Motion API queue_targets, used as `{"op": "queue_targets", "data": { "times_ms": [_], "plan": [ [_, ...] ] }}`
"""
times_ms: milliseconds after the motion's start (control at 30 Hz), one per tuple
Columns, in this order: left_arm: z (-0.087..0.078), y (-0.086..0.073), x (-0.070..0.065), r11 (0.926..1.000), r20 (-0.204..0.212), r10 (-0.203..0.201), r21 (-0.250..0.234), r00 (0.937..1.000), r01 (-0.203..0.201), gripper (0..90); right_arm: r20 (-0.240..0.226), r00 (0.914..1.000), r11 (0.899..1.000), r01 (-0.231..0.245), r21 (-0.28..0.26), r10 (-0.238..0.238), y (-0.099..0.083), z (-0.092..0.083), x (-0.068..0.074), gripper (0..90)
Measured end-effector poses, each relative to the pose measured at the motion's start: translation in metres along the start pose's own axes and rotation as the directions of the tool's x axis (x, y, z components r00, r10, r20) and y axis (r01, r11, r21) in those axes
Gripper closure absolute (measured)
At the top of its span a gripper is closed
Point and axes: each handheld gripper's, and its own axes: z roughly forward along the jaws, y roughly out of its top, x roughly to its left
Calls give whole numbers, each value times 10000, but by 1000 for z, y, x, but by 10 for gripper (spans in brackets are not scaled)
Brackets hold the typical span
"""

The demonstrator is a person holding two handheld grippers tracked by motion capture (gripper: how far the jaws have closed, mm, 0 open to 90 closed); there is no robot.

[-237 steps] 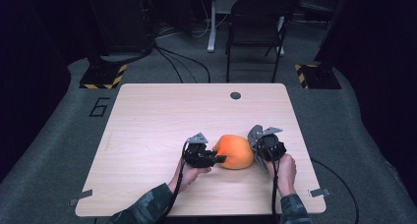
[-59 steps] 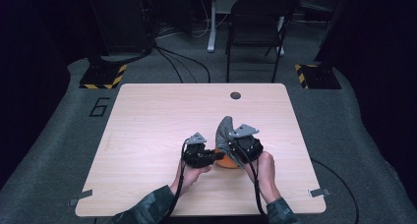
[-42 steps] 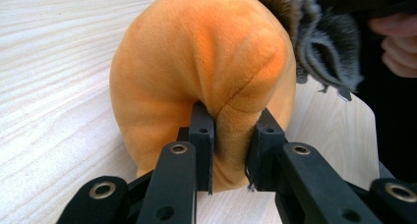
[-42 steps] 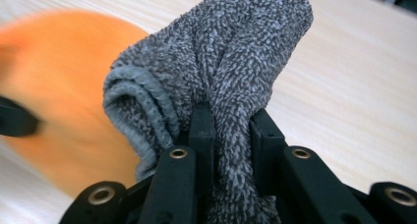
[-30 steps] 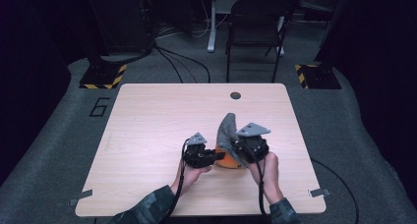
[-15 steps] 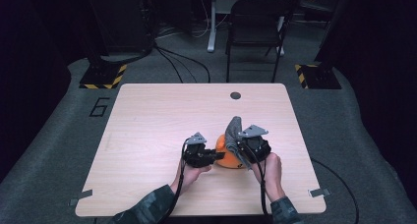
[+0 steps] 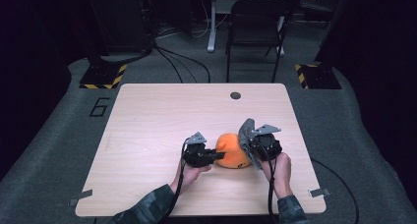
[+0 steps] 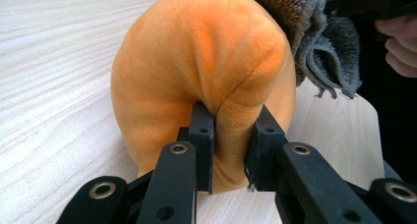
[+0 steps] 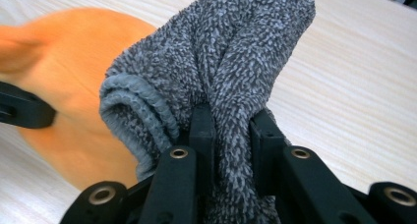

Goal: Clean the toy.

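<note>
An orange plush ball (image 7: pixel 232 150) lies on the wooden table (image 7: pixel 162 116), toward the near right. My left gripper (image 7: pixel 220 155) is shut on a fold of the plush ball (image 8: pixel 206 71) from its left side, the black pads (image 8: pixel 202 135) pinching the fabric. My right gripper (image 7: pixel 251 144) is shut on a grey terry cloth (image 7: pixel 246 133) held against the ball's right side. In the right gripper view the grey cloth (image 9: pixel 231 71) bunches between the fingers (image 9: pixel 201 130), with the plush ball (image 9: pixel 74 101) behind it at the left.
A small dark round grommet (image 7: pixel 235 95) sits near the table's far edge. A black chair (image 7: pixel 255 32) stands beyond the table, with cables on the floor. Two hands (image 7: pixel 278 167) reach in from the near edge.
My right gripper has come down and slightly right with the grey cloth, lowering it along the ball's right side. The left gripper has kept still on the ball.
</note>
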Motion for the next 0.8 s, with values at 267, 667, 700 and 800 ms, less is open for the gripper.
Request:
{"op": "queue_targets", "data": {
  "times_ms": [267, 667, 700, 800],
  "plan": [
    [0, 0, 0, 10000, -6, -6, -20, 10000, 6, 759, 293, 9987, 9970, -445, 628, 428, -13, 14, -17, 759],
    [0, -1, 1, 10000, 42, -31, -51, 10000, 31, 760, 557, 9960, 9795, -793, 1854, 701, -29, 45, -24, 763],
    [0, -1, 1, 10000, 55, -32, -52, 10000, 32, 760, 578, 9968, 9798, -644, 1894, 544, -30, 49, -25, 765],
    [0, -1, 2, 9999, 73, -102, -87, 9999, 103, 761, 544, 9965, 9745, -734, 2120, 632, -31, 54, -24, 766]
  ]
}}
